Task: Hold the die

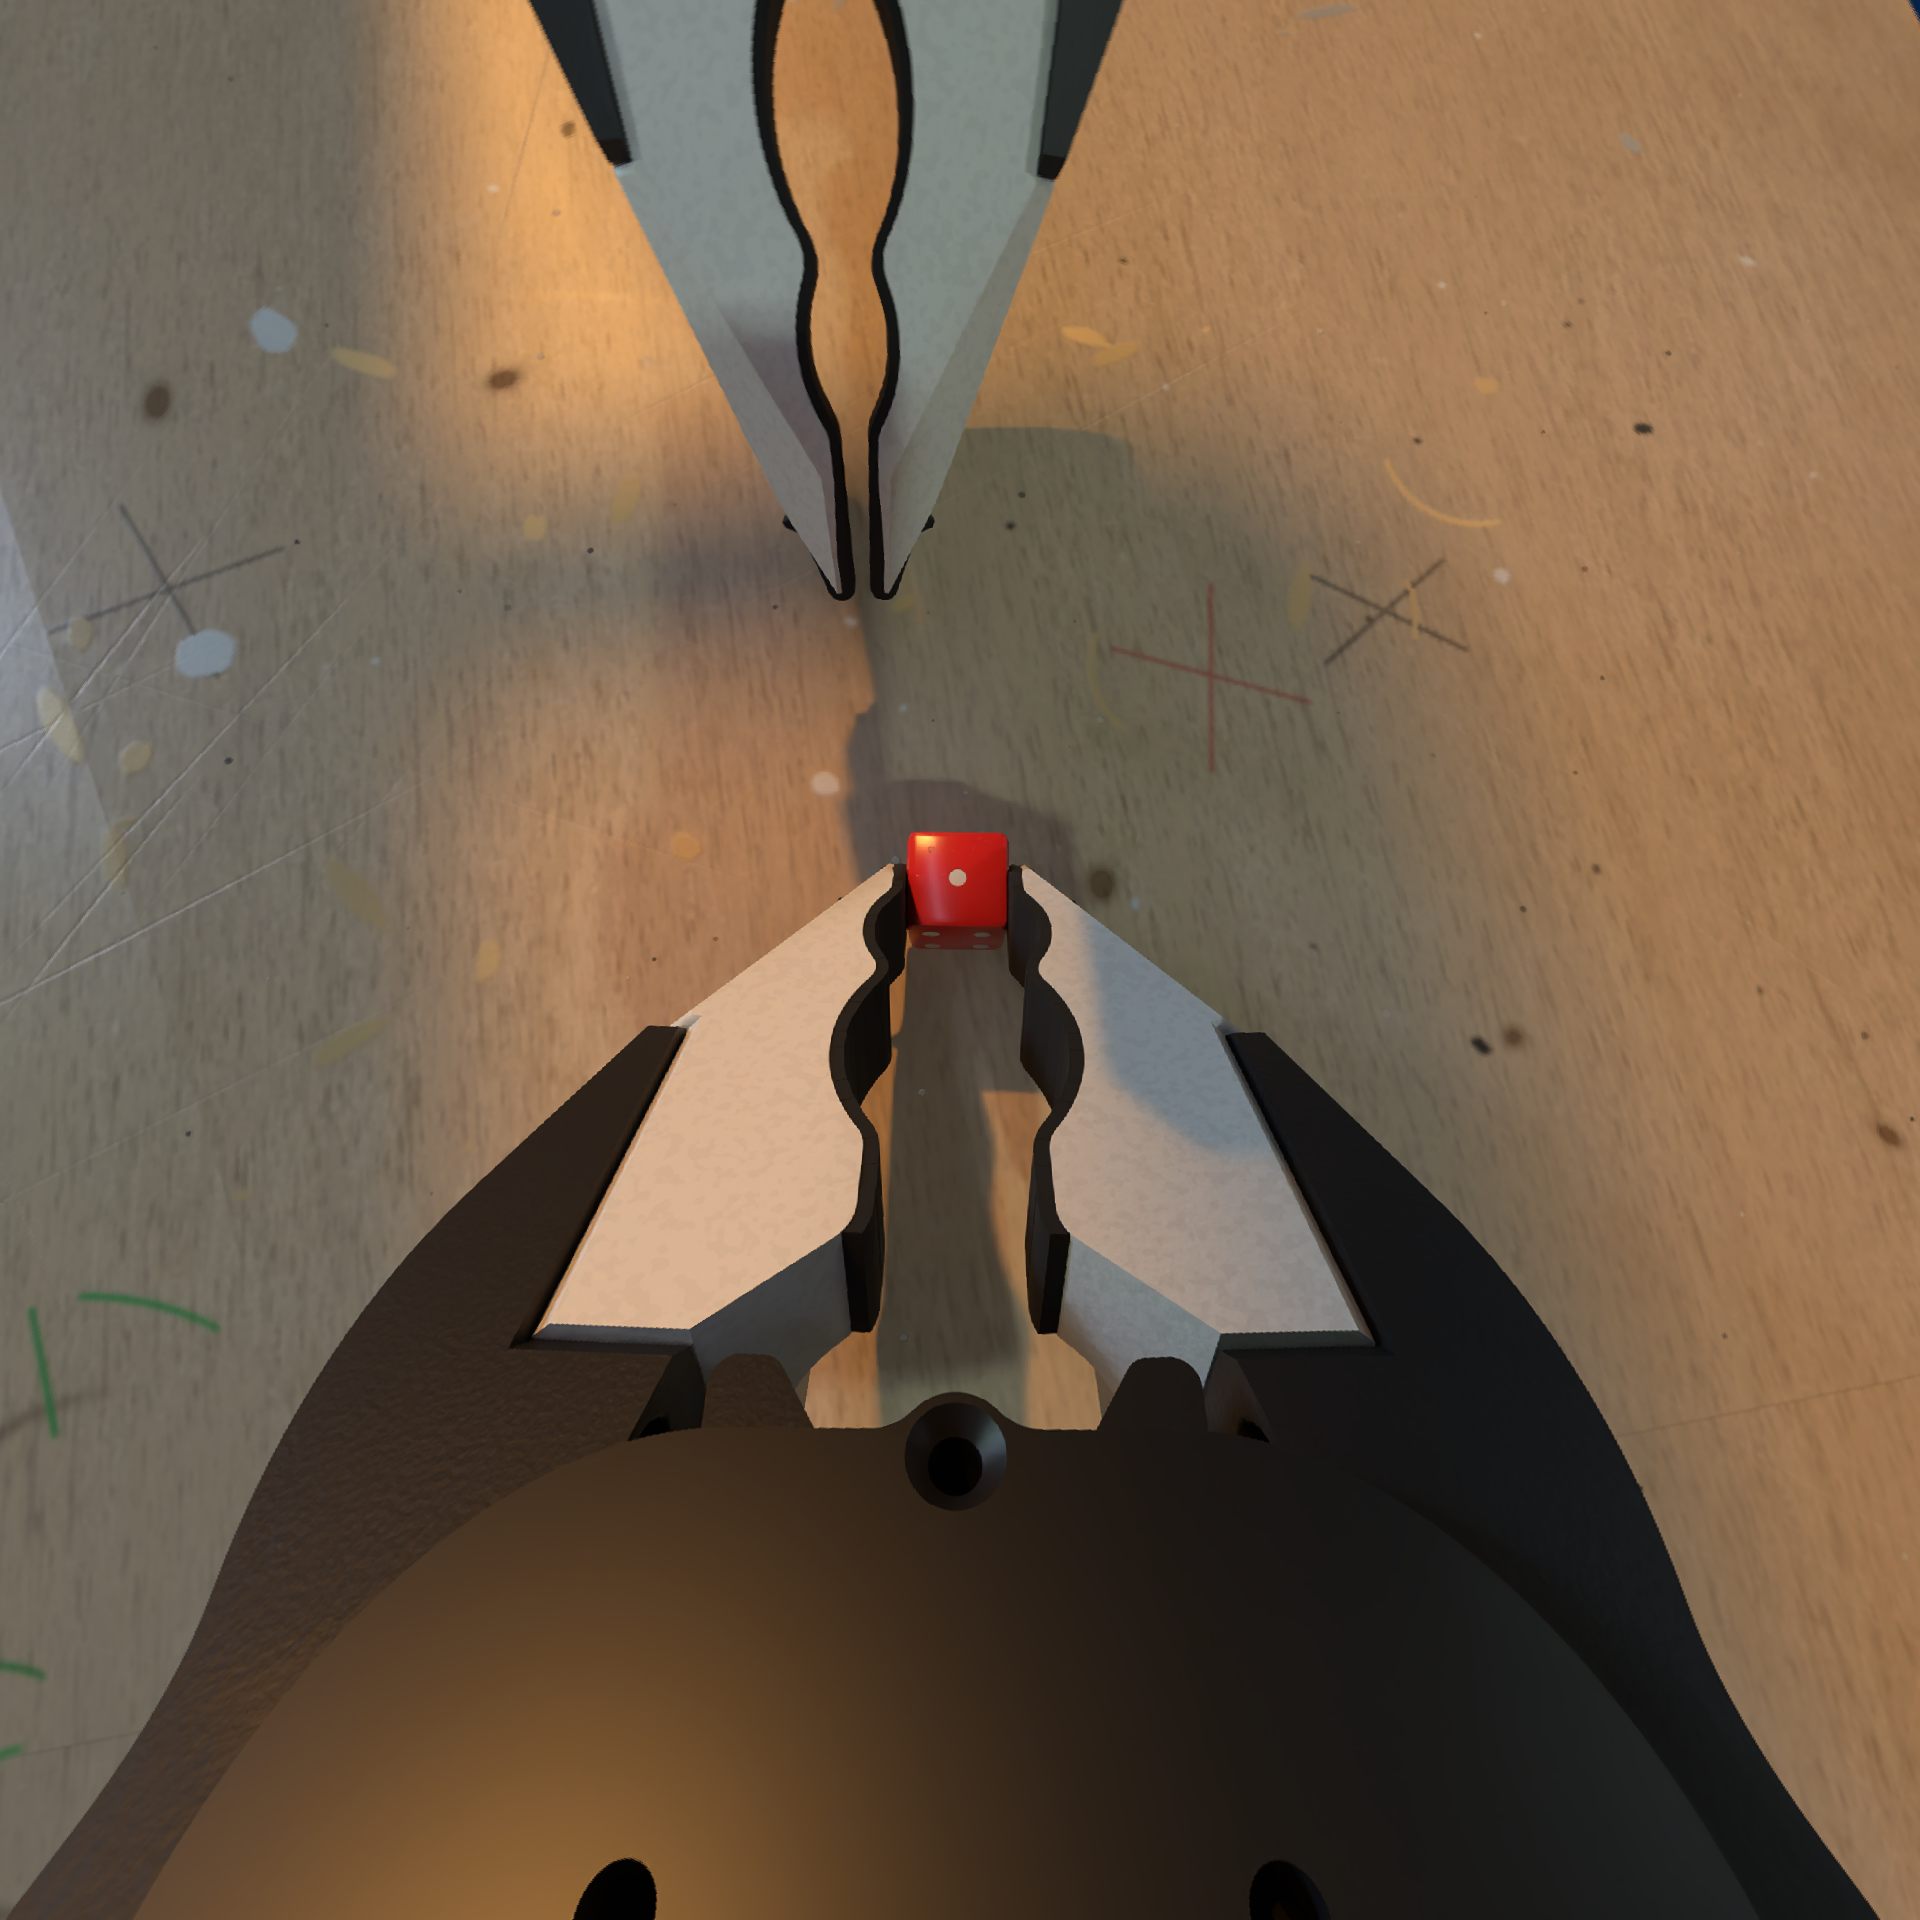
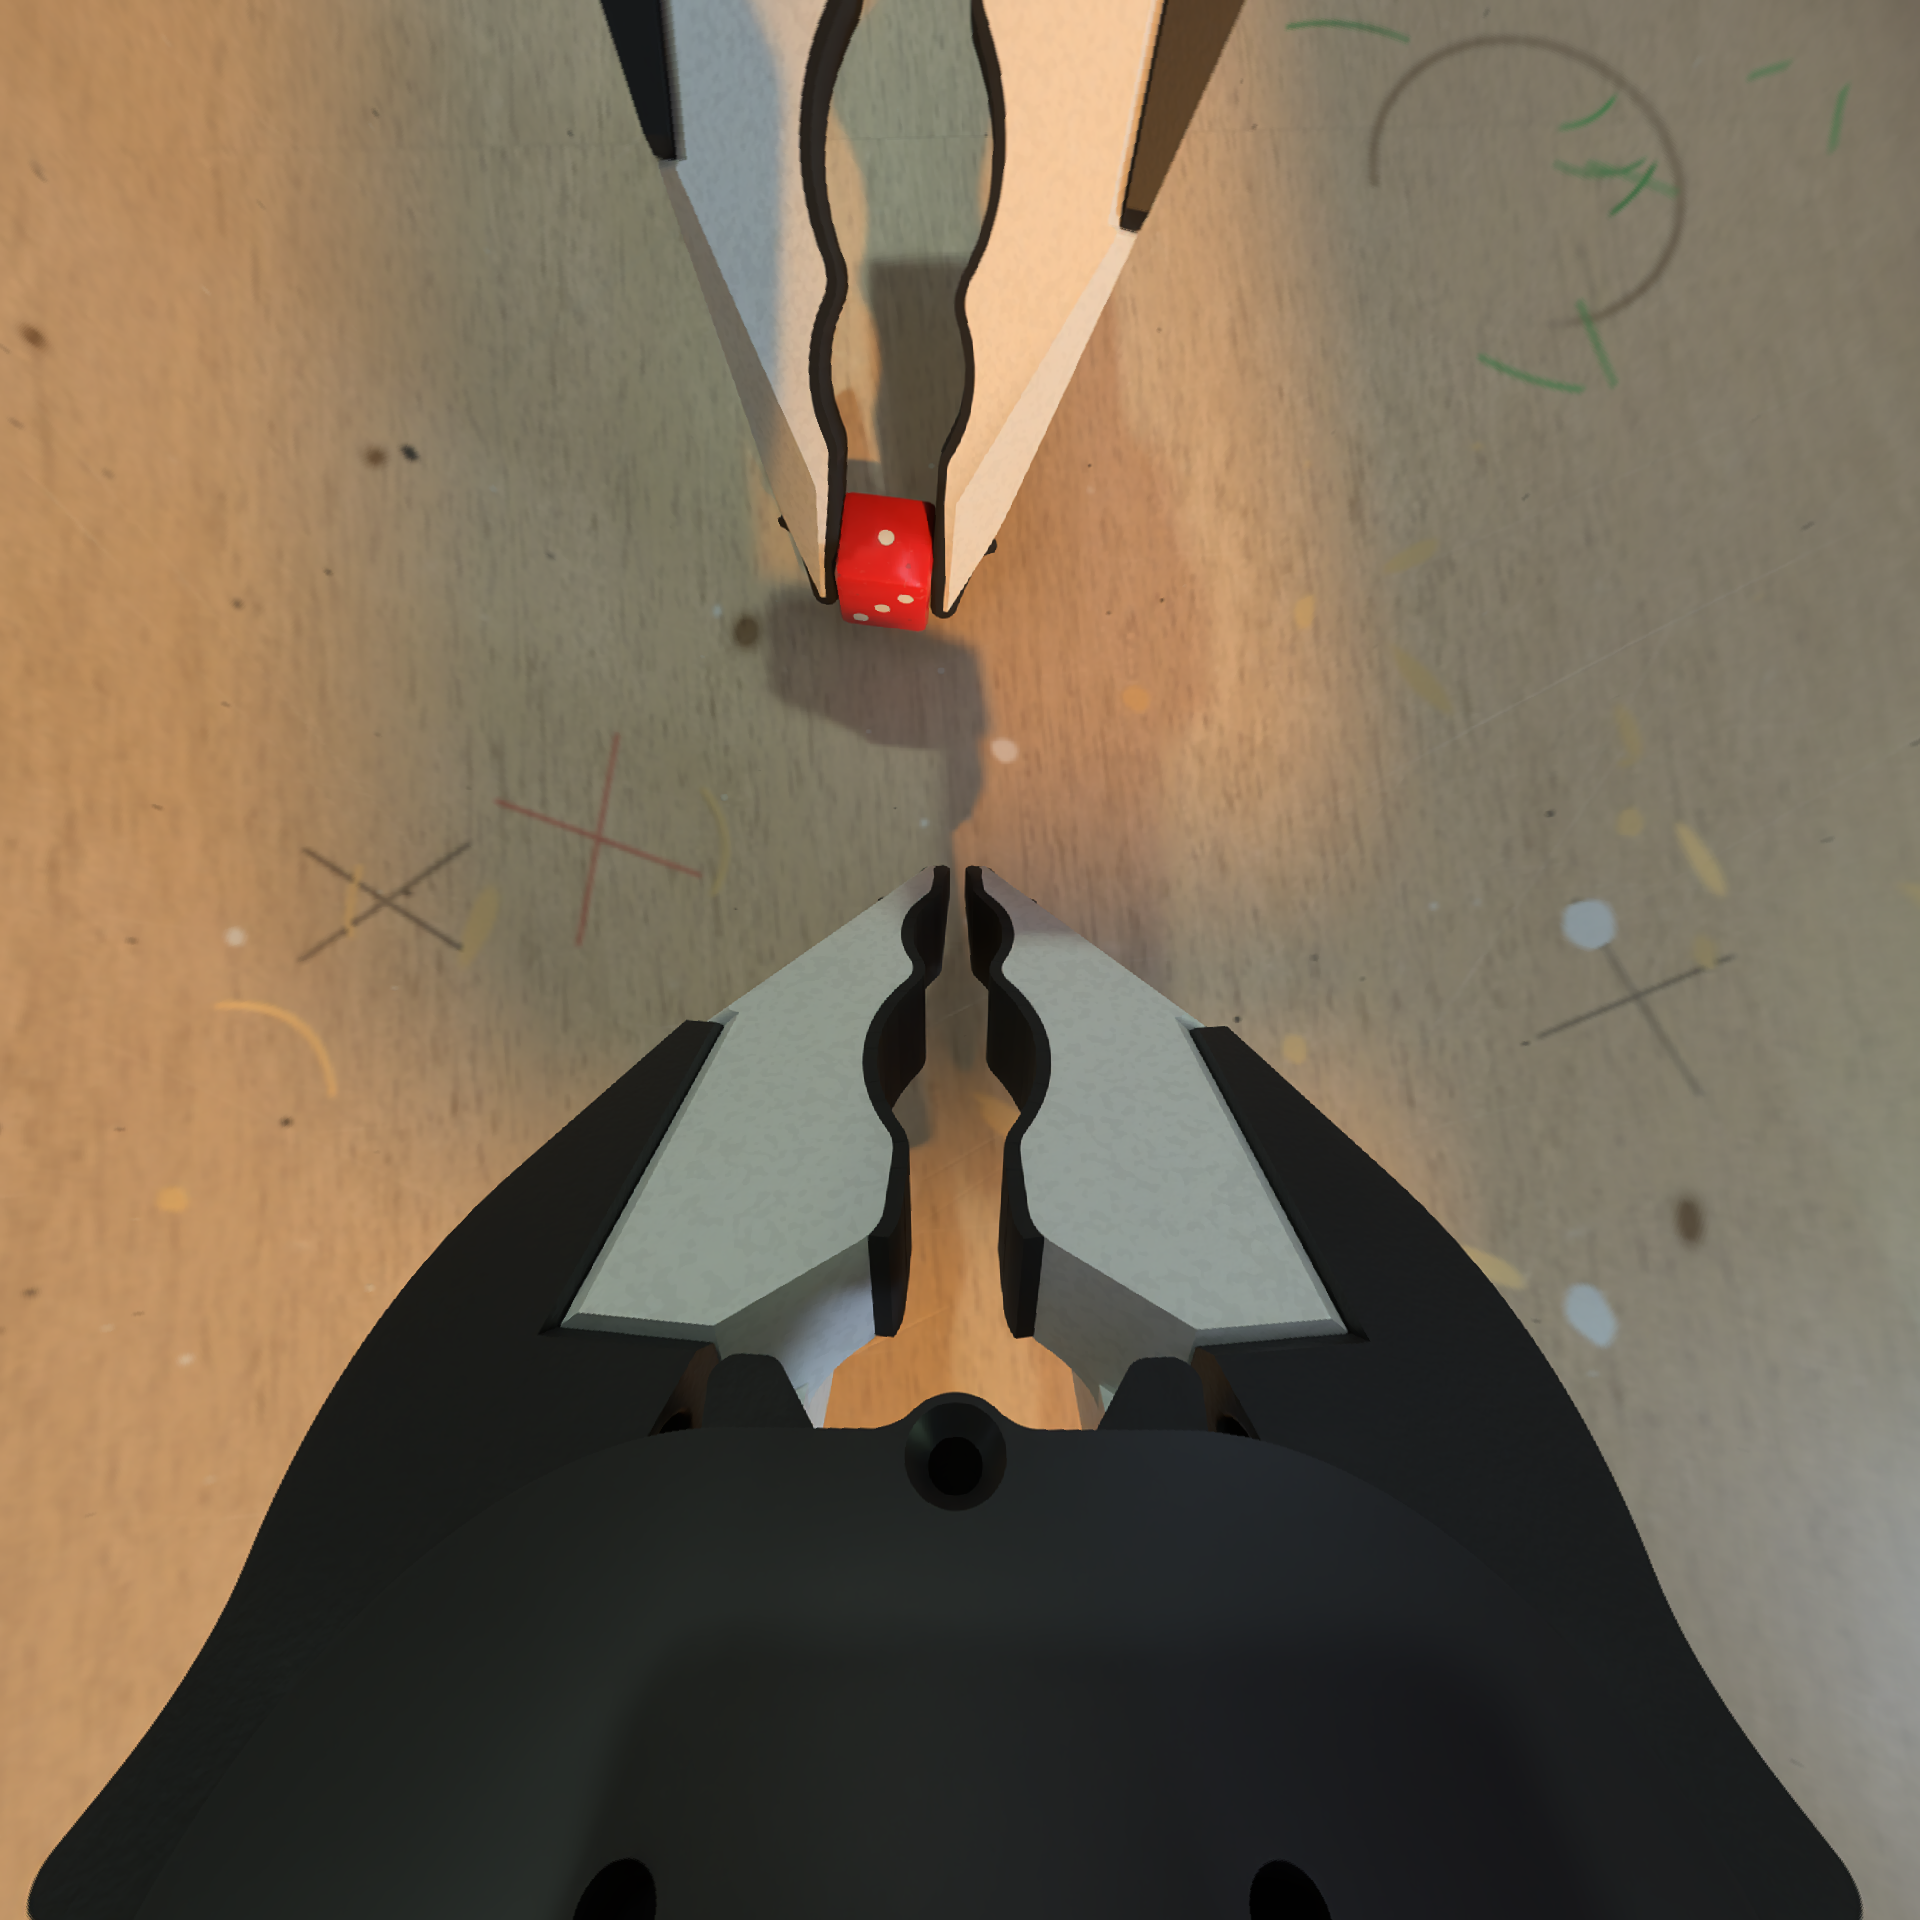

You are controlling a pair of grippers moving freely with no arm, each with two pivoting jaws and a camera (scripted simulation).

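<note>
A small red die point(image 1: 957, 879) with white pips sits clamped between the tips of my left gripper point(image 1: 957, 883), held above the wooden tabletop. It also shows in the right wrist view point(image 2: 881, 562), pinched between the left gripper's fingertips point(image 2: 883, 592) at the top. My right gripper point(image 2: 957, 878) is shut and empty, its tips nearly touching, a short way from the die and pointing at it. In the left wrist view the right gripper point(image 1: 860, 592) comes in from the top, shut, facing the die.
The worn wooden tabletop point(image 1: 416, 727) carries scratches, paint specks and pencil crosses point(image 1: 1210, 675). Green scribbles and a dark ring mark point(image 2: 1538, 187) lie at the far right in the right wrist view. Shadows of the die and grippers fall on the wood.
</note>
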